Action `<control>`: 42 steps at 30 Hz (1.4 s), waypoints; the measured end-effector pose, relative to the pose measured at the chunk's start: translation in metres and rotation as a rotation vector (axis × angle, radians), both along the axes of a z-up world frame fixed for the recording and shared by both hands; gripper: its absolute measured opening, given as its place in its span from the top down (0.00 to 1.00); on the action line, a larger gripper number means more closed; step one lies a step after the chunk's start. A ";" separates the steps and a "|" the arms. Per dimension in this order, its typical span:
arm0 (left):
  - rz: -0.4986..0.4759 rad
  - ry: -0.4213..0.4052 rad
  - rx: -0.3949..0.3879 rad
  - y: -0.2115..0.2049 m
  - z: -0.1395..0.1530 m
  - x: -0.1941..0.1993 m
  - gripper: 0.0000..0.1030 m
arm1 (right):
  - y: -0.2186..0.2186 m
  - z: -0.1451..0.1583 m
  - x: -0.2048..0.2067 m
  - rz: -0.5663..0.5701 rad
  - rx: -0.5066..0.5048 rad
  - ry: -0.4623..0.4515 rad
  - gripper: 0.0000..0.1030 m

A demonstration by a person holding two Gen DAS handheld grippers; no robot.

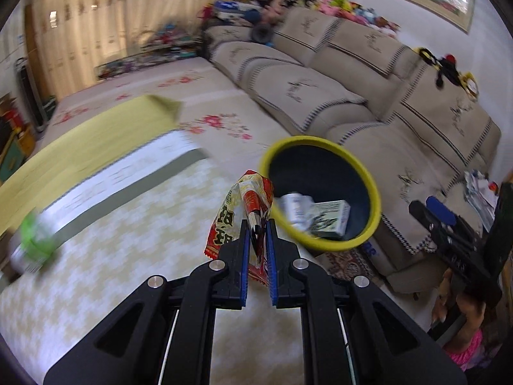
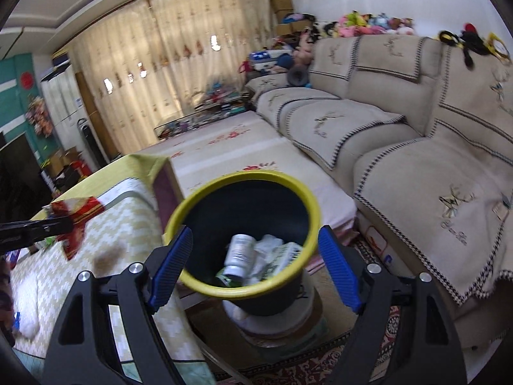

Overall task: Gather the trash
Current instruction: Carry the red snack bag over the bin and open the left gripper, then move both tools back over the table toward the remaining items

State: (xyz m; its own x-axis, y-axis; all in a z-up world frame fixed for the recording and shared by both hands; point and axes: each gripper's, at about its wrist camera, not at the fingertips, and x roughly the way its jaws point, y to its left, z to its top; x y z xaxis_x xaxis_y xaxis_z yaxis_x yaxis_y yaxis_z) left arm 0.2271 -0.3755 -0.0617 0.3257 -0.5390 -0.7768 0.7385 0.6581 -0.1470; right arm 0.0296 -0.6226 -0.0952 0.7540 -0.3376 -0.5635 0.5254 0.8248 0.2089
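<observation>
A crumpled red, white and yellow printed snack wrapper (image 1: 248, 211) was held pinched between the blue ribbed pads of the left gripper (image 1: 258, 234), whose jaws were brought nearly together on the thin foil. In the left wrist view the wrapper was seen standing up from the fingertips, just to the left of the yellow rim of a dark round waste bin (image 1: 375, 199), its upper end overlapping that rim in the picture; whether it was over the opening could not be told. Inside the bin a white cylindrical bottle (image 2: 239, 252), a green-and-white printed carton (image 1: 330, 219) and some crumpled white paper (image 2: 267, 245) were seen lying together at the bottom.

The right gripper (image 2: 256, 269) was held with its jaws standing wide apart and nothing between the pads; in the right wrist view the bin's mouth was framed between its two blue fingers (image 2: 171, 269). In that same view the left gripper was seen coming in from the left edge, with the wrapper carried over a table covered with a cream-and-yellow zigzag-patterned cloth (image 2: 105, 227), to the left of the bin and apart from its rim.

The bin was seen resting on a pale round base (image 2: 282, 320) on a patterned rug (image 2: 320, 362), between the table and a beige sofa with dark-trimmed covers (image 2: 416, 166).

A blurred green object (image 1: 35, 240) was seen lying on the tablecloth near the left edge of the left wrist view.
</observation>
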 end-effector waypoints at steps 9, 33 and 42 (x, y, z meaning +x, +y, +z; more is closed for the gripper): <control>-0.166 0.105 0.072 -0.135 -0.038 0.016 0.89 | -0.028 -0.010 -0.022 -0.074 0.017 0.016 0.26; -0.142 0.203 0.071 -0.166 -0.050 0.035 0.20 | -0.032 -0.020 -0.032 -0.097 0.040 0.040 0.24; -0.014 0.036 -0.071 -0.035 0.021 0.004 0.11 | -0.007 -0.014 -0.014 -0.023 0.022 0.057 0.23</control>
State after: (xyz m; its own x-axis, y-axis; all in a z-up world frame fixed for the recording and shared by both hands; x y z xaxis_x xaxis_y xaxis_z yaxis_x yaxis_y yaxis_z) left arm 0.2309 -0.4109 -0.0404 0.2904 -0.5977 -0.7473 0.7412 0.6344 -0.2195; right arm 0.0152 -0.6299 -0.1095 0.7126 -0.3420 -0.6126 0.5559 0.8079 0.1956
